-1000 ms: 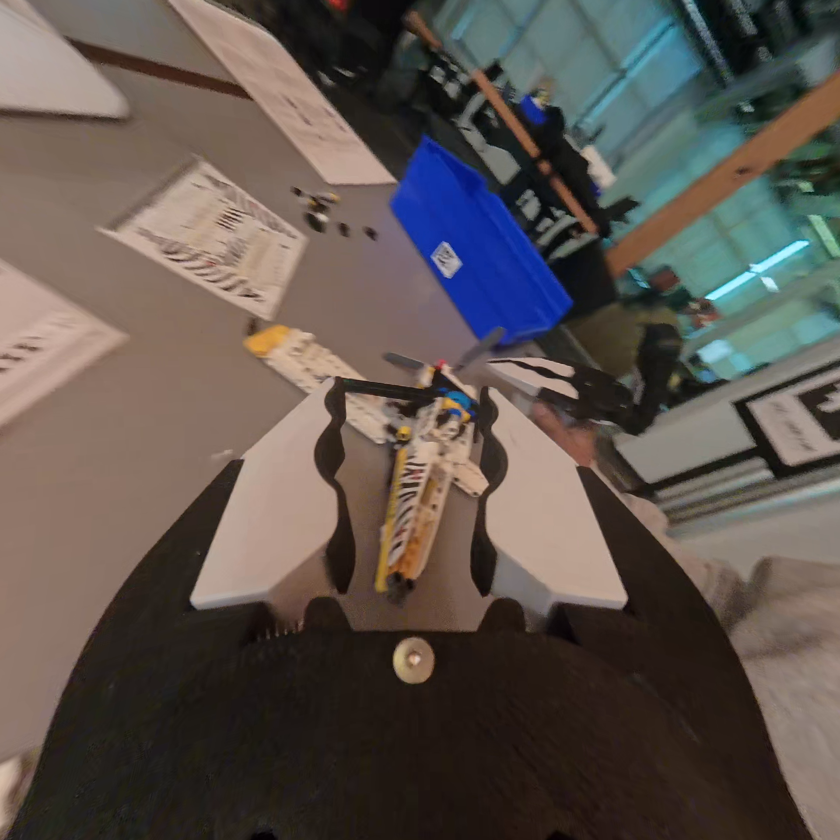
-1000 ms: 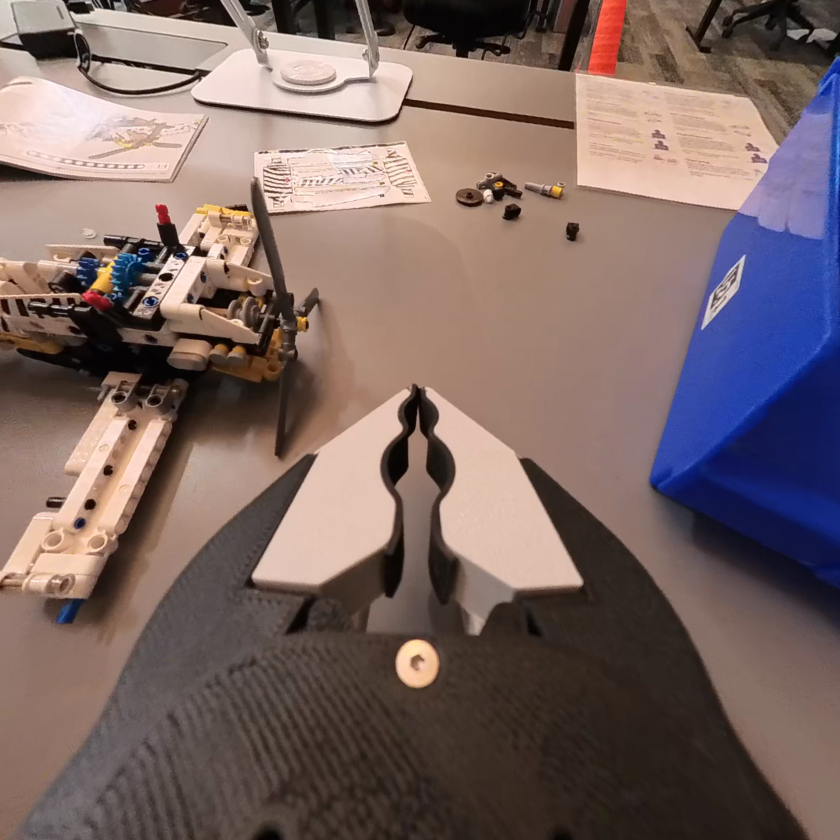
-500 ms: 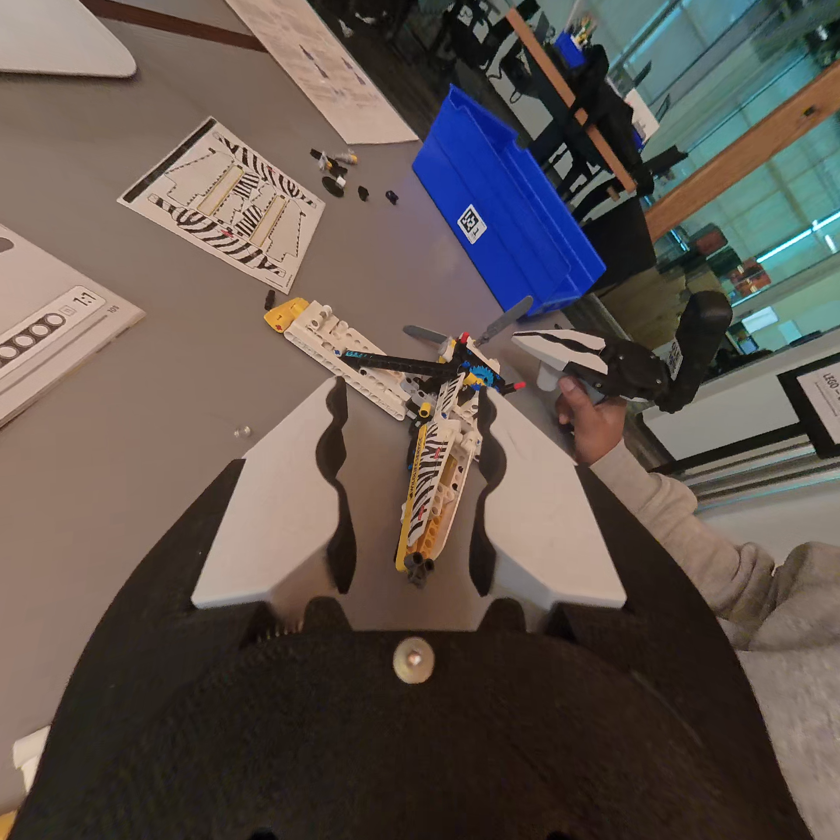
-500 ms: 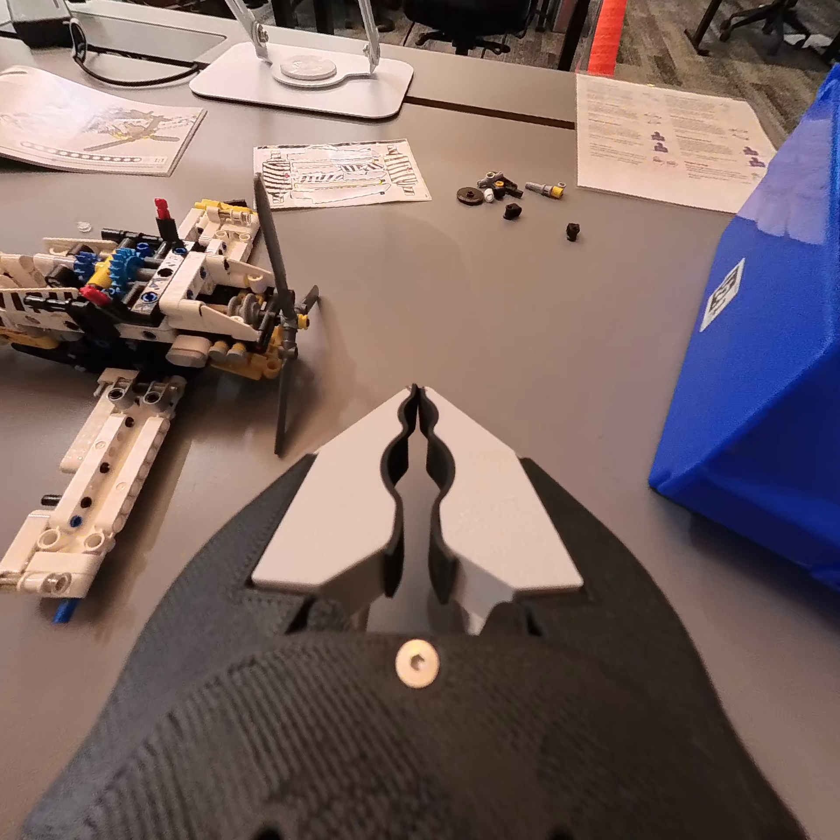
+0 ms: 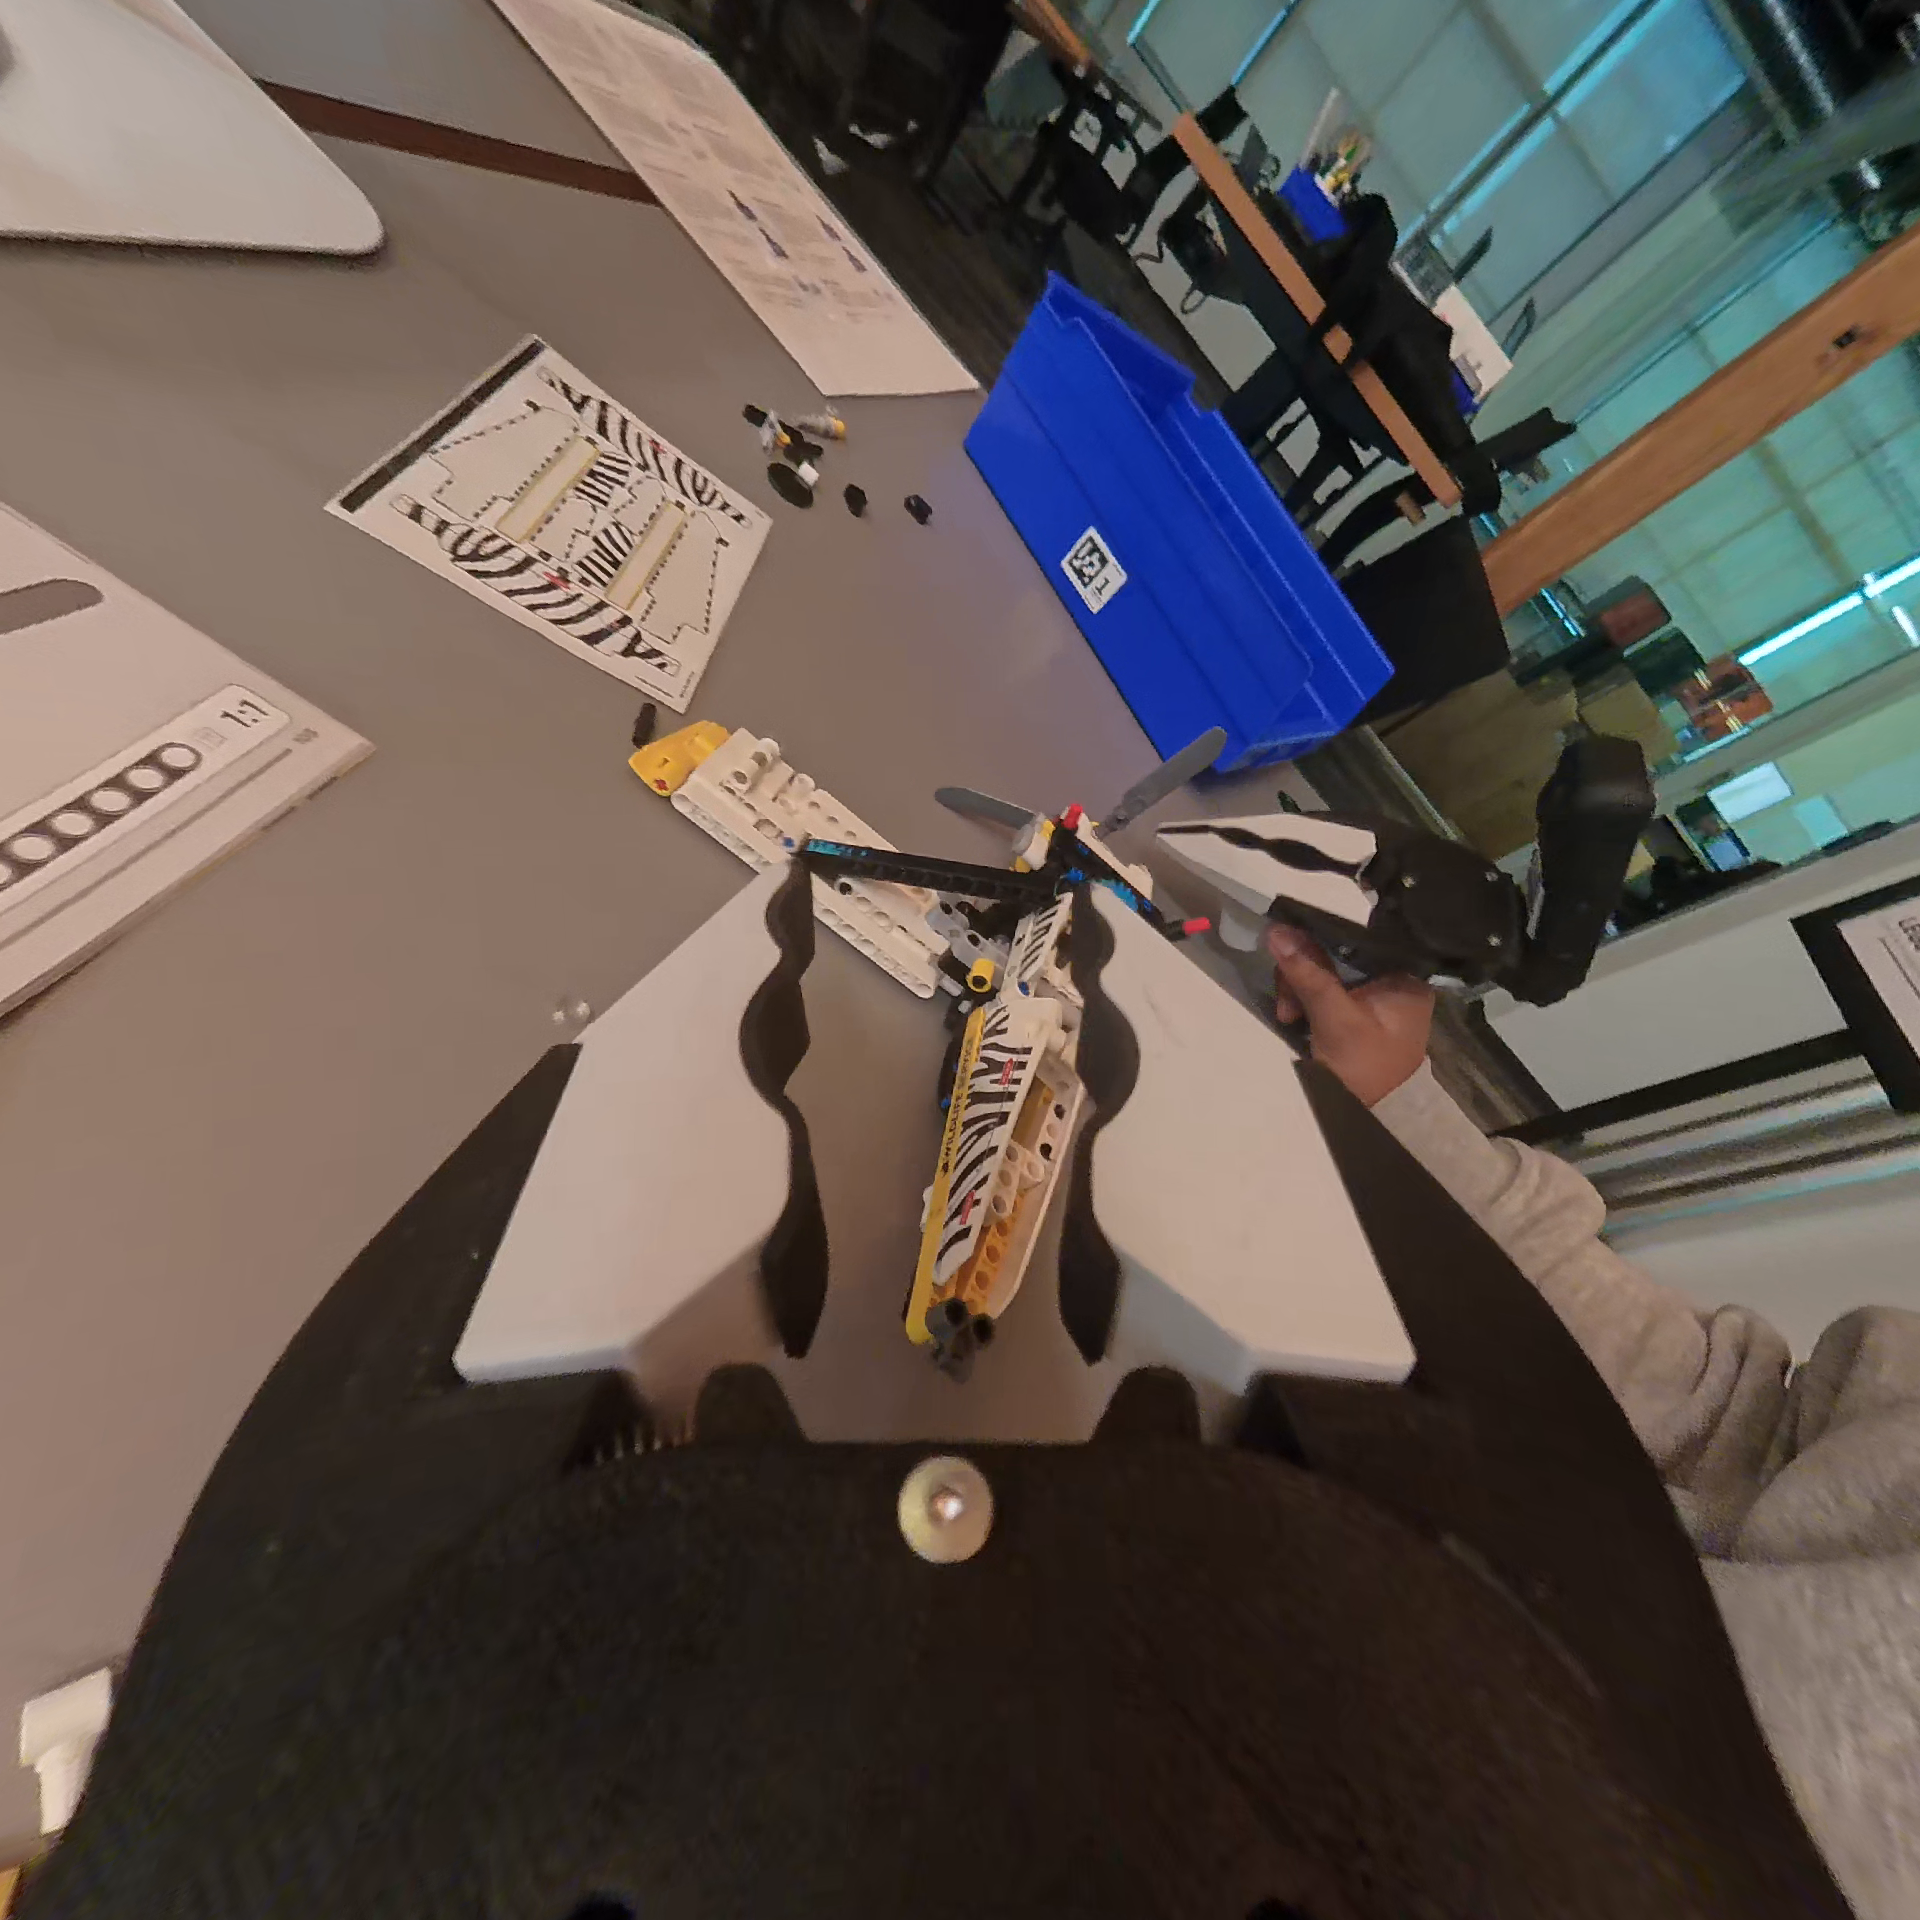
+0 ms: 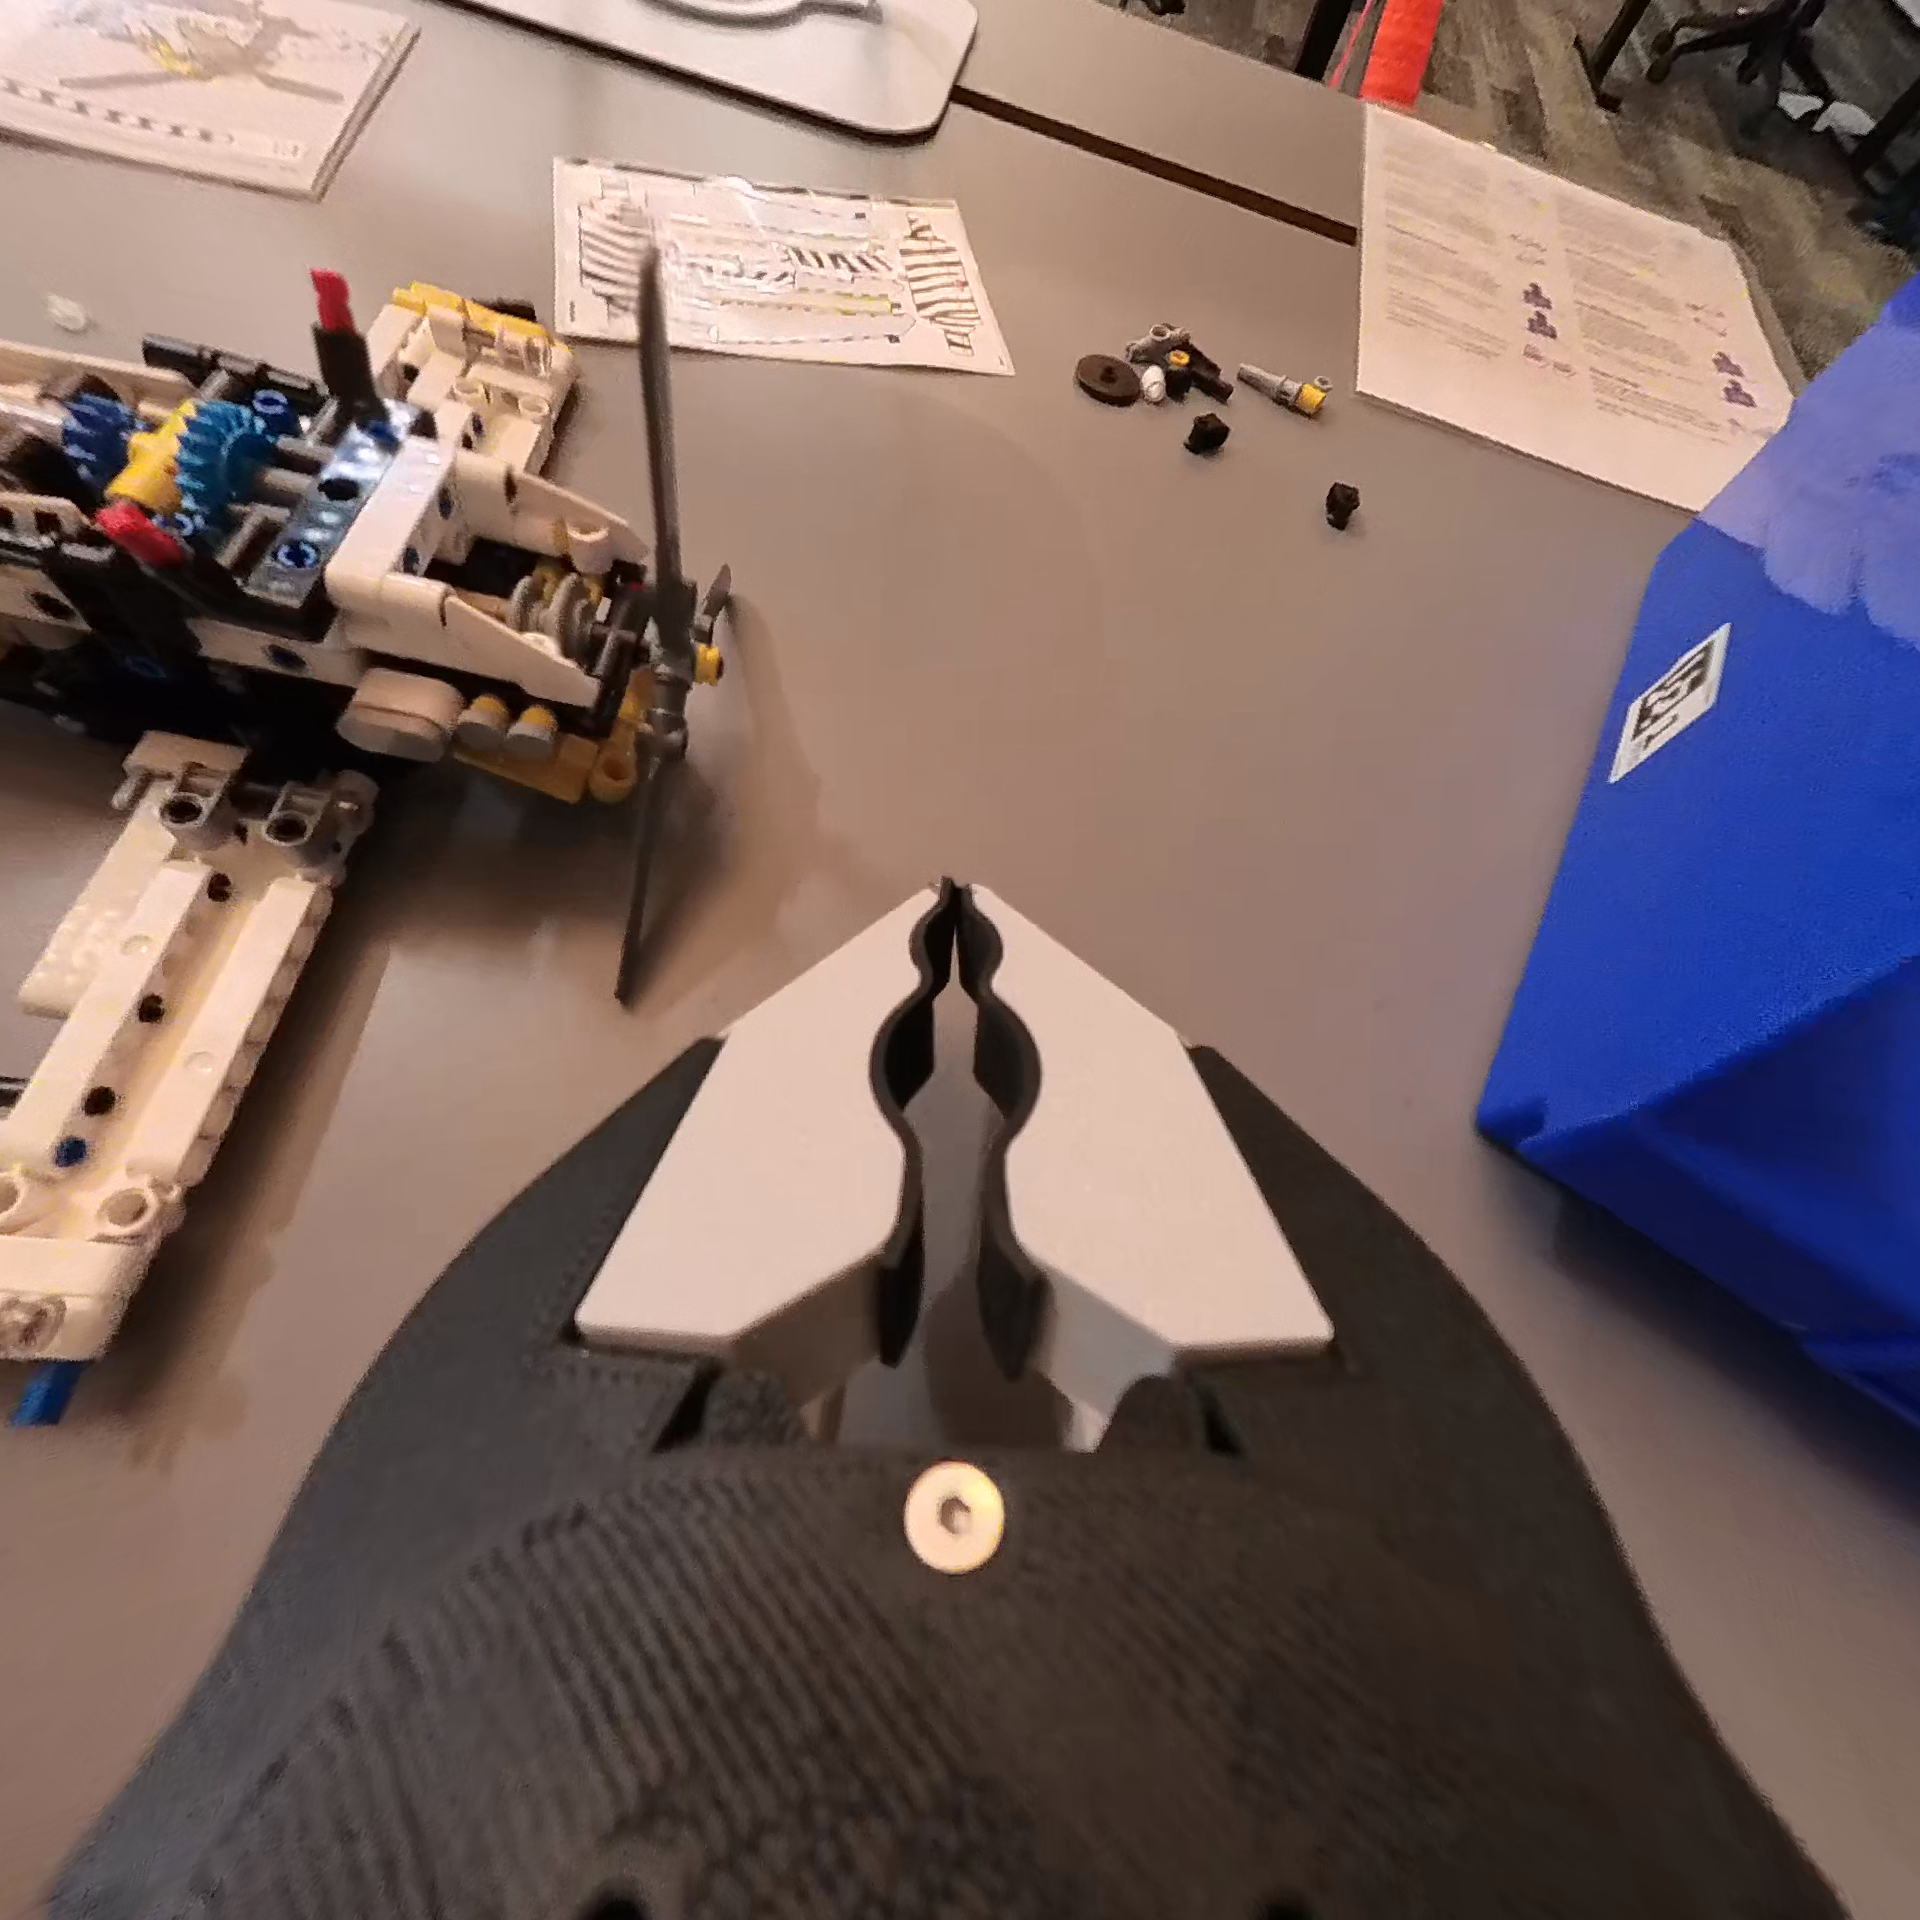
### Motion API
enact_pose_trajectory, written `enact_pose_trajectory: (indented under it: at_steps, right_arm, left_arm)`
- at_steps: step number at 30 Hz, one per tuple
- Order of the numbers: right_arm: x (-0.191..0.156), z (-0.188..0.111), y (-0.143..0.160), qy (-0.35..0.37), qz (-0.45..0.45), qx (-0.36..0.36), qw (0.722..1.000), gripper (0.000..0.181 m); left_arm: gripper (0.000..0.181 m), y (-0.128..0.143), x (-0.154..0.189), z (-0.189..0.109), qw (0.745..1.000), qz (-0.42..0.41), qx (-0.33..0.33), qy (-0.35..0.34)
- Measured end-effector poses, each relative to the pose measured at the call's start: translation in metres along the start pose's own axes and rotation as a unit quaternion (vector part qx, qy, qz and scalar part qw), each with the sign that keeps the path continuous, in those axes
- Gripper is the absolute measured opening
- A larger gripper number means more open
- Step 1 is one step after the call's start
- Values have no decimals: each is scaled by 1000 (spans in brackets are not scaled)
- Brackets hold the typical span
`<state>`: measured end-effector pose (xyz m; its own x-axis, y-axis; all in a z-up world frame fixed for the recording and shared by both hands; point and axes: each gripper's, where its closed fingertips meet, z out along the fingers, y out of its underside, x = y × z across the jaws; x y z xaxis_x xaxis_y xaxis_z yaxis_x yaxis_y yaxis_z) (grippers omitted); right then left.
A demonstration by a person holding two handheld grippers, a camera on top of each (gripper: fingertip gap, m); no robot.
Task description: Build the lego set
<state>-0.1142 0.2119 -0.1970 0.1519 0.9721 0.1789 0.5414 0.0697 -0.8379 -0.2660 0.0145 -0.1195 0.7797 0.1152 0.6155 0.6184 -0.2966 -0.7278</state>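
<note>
A partly built white, yellow and zebra-striped lego plane (image 5: 992,1122) lies on the grey table (image 5: 312,1039), tail towards me. My left gripper (image 5: 935,904) is open and empty above it, with the tail showing between the fingers. In the right wrist view the plane's nose (image 6: 416,582) and grey propeller (image 6: 665,582) are at left, with a white wing (image 6: 156,1039) stretching towards me. My right gripper (image 6: 948,888) is shut and empty, to the right of the propeller. It also shows in the left wrist view (image 5: 1247,852), held by a hand (image 5: 1351,1008).
Loose small parts (image 6: 1195,384) (image 5: 821,457) lie past the plane. A blue bin (image 6: 1766,935) (image 5: 1174,540) stands at right. A sticker sheet (image 6: 779,270) (image 5: 551,520), an instruction booklet (image 6: 187,83) (image 5: 125,769), a printed page (image 6: 1558,301) and a white stand base (image 5: 156,156) lie around. My hands' fingertips stand some 25 centimeters from each other. My right gripper's tips are some 12 centimeters from the white wing (image 6: 156,1039).
The left wrist view has steadied and swung over the plane's tail, gripper still open. My right gripper has moved forward towards the propeller and stays shut.
</note>
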Motion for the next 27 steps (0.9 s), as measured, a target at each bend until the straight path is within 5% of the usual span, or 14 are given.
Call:
enact_pose_trajectory:
  at_steps: [9, 13, 23, 27]
  right_arm:
    - [-14, 14, 12, 81, -199, -46, 975, 0]
    - [-13, 14, 11, 91, -209, -44, 973, 0]
    - [-10, 14, 11, 95, -207, -46, 973, 0]
    - [-10, 14, 11, 99, -212, -45, 971, 0]
  left_arm:
    - [37, -1, -7, 1, 1000, -2, 5, -25]
    - [35, 0, -5, 2, 1000, -2, 2, -20]
    - [36, 28, 47, 21, 993, 53, -68, 81]
    - [38, 36, 98, 19, 972, 18, -83, 220]
